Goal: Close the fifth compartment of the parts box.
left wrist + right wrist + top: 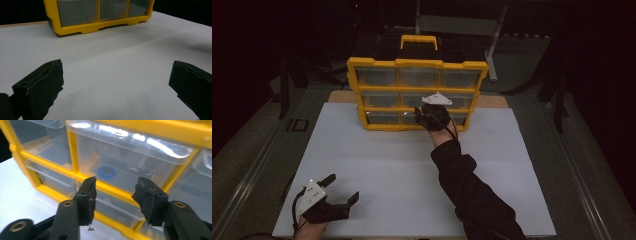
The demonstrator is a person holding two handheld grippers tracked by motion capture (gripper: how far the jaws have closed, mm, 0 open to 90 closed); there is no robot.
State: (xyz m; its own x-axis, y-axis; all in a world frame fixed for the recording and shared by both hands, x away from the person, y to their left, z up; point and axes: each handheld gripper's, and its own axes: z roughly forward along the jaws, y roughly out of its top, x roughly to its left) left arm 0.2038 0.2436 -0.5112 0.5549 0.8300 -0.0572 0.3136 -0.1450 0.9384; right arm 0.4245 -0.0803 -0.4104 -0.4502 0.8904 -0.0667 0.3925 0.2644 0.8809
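Yellow drawer organiser (417,63) — nine clear drawers in three rows, black-and-yellow carry handle on top, standing upright at twelve o'clock on the white table (387,165).

Middle drawer (130,162) — holds a blue ring (107,172); other contents too blurred to tell.

My right gripper (424,117) — held up against the organiser's front, low and about centre, its jaws parted with nothing between them, just before the yellow rail under the middle drawer.

My left gripper (343,192) — at seven o'clock, well apart from the organiser, jaws spread wide over bare table.

Nothing lies between the left gripper and the organiser.
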